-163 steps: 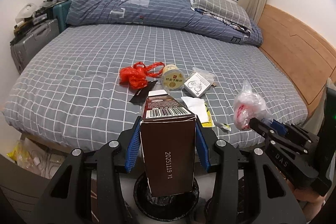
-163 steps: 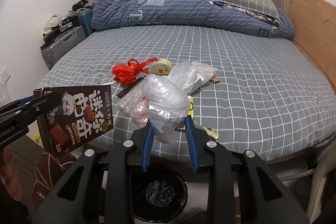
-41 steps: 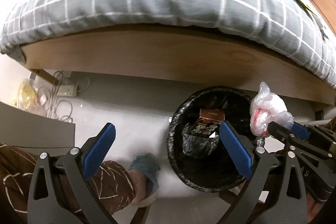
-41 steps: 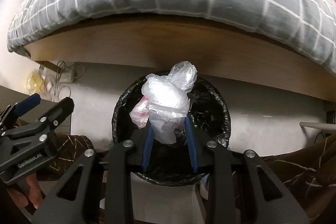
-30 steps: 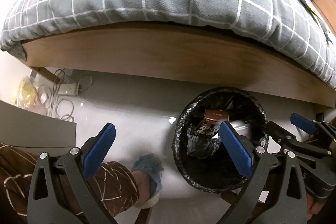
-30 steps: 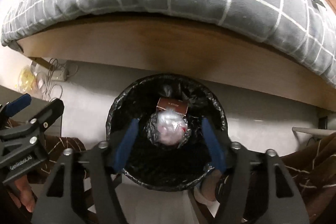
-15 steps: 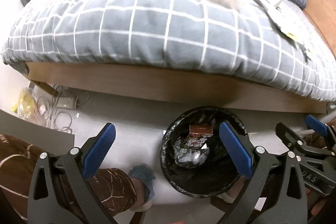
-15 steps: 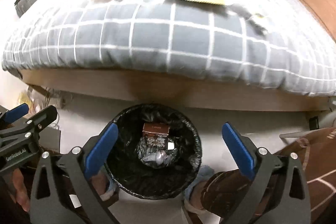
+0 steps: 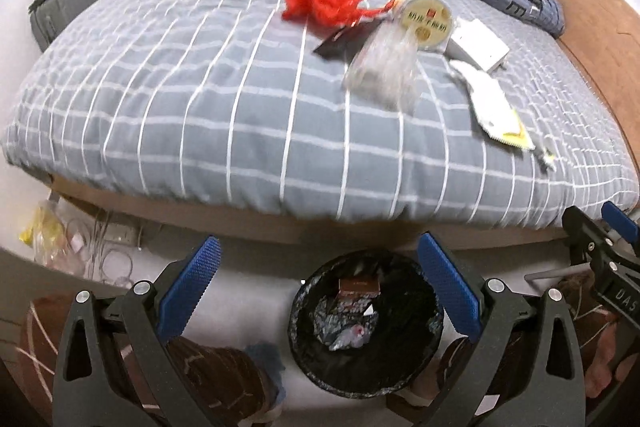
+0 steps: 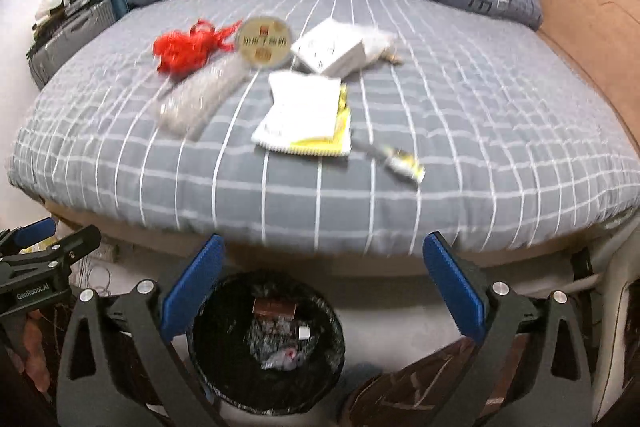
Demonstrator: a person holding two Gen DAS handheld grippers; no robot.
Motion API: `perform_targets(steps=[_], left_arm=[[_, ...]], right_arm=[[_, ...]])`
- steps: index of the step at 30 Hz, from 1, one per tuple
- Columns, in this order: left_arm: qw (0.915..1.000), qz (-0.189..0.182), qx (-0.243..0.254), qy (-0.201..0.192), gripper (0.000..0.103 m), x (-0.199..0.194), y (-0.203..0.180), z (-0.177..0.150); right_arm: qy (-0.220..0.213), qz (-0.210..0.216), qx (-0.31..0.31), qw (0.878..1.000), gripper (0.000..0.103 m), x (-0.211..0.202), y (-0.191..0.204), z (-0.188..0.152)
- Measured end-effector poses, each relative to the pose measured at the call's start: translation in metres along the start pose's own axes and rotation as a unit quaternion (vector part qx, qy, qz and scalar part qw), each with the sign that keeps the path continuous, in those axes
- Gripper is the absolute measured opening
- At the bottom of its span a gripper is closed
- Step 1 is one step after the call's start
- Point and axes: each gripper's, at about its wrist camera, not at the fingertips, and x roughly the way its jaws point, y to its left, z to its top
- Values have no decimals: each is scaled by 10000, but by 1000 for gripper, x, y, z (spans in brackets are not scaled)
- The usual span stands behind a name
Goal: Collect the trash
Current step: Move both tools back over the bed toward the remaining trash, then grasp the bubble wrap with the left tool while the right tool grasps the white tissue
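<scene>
Right wrist view: right gripper point(image 10: 320, 291) spread wide, empty, its jaws having just been opening, above black-lined trash bin point(image 10: 208, 367) holding brown box point(image 10: 274, 307) and crumpled plastic bag point(image 10: 282, 357). Left gripper point(image 9: 318, 287) likewise spread, empty. On bed point(image 10: 480, 147): red bag point(image 10: 184, 49), round lid point(image 10: 263, 41), white box point(image 10: 330, 53).

bed sheet point(image 10: 440, 115): grey, white grid | net bag point(image 10: 184, 45): red | bin liner point(image 10: 224, 379): black

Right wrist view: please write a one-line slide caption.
Open right gripper above the lined trash bin; litter remains on the bed.
</scene>
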Motion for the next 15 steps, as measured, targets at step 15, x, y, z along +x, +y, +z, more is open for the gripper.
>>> perform_targets(steps=[15], left_arm=[[9995, -86, 96, -296, 97, 4, -24, 67]], right_arm=[[-277, 38, -126, 9995, 95, 19, -10, 51]])
